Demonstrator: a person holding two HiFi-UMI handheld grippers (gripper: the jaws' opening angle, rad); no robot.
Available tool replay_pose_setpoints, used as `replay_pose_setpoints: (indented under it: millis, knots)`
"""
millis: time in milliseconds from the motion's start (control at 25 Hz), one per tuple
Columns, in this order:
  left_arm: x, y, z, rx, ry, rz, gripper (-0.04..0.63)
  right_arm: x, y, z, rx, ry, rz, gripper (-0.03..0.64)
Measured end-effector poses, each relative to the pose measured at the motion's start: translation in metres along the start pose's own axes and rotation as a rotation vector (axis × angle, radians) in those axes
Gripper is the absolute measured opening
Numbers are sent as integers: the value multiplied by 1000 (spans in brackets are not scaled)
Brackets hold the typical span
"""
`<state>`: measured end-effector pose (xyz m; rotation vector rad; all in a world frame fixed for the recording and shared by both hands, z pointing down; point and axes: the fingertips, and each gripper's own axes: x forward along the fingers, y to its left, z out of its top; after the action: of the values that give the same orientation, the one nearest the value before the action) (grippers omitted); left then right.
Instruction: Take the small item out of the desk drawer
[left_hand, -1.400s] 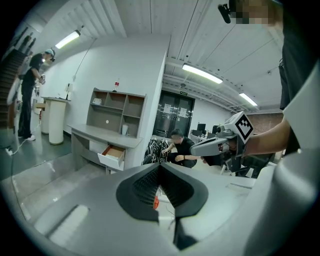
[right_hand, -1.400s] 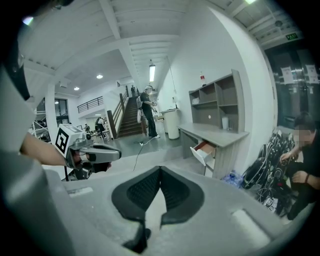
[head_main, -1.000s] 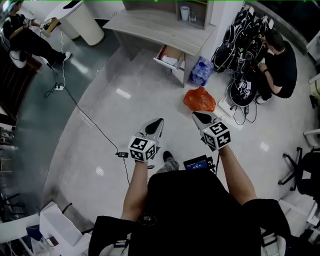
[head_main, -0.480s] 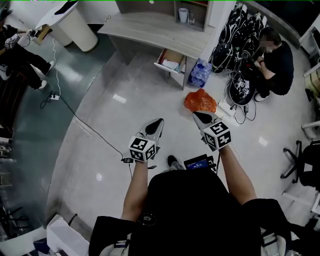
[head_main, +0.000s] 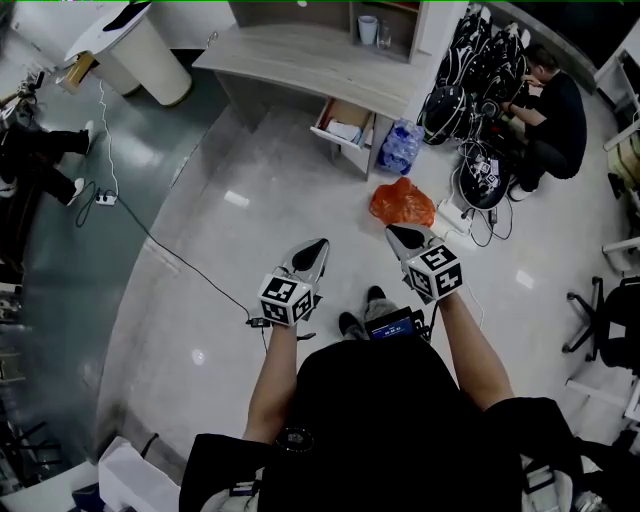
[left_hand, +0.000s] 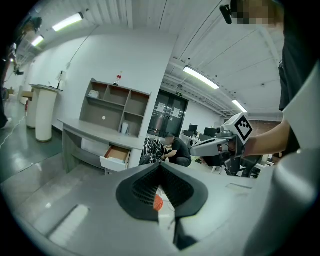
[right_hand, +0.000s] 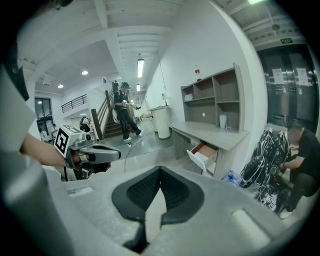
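A grey desk (head_main: 300, 55) stands far ahead with its drawer (head_main: 343, 121) pulled open; white items lie inside, too small to tell apart. The drawer (left_hand: 116, 155) shows in the left gripper view and again, as the drawer (right_hand: 204, 155), in the right gripper view. My left gripper (head_main: 318, 245) and right gripper (head_main: 394, 232) are held side by side at waist height above the floor, well short of the desk. Both are shut with nothing between the jaws. The left gripper (left_hand: 161, 170) and right gripper (right_hand: 160, 175) show their tips pressed together.
An orange bag (head_main: 400, 200) and a blue bag (head_main: 403, 143) lie on the floor right of the drawer. A person in black (head_main: 553, 115) crouches by a heap of cables (head_main: 480, 75). A black cable (head_main: 170, 255) crosses the floor at left. A white cylinder (head_main: 150, 45) stands left of the desk.
The view has shifted slightly toward the desk as I walk; my feet now show ahead of my body. Both grippers keep the same pose and stay shut.
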<state>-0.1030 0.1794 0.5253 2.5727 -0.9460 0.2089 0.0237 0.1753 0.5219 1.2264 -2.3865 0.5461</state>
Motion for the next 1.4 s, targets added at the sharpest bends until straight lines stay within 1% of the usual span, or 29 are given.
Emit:
replay_pose_setpoints:
  millis: [280, 520, 600, 760, 1040, 1400]
  knots:
    - [15, 18, -2, -11, 17, 6, 2, 18, -16, 7, 44, -8, 10, -3]
    - [34, 33, 4, -6, 37, 1, 2, 41, -32, 27, 23, -36, 25, -3]
    - [44, 40, 9, -5, 41, 0, 2, 49, -39, 33, 18, -45, 35, -3]
    - [67, 58, 22, -3, 49, -2, 2, 68, -57, 41, 1, -30, 52, -3]
    - [105, 84, 40, -6, 64, -6, 2, 95, -91, 58, 40, -32, 63, -2]
    - [159, 106, 65, 0, 74, 2, 2, 124, -141, 74, 40, -11, 87, -2]
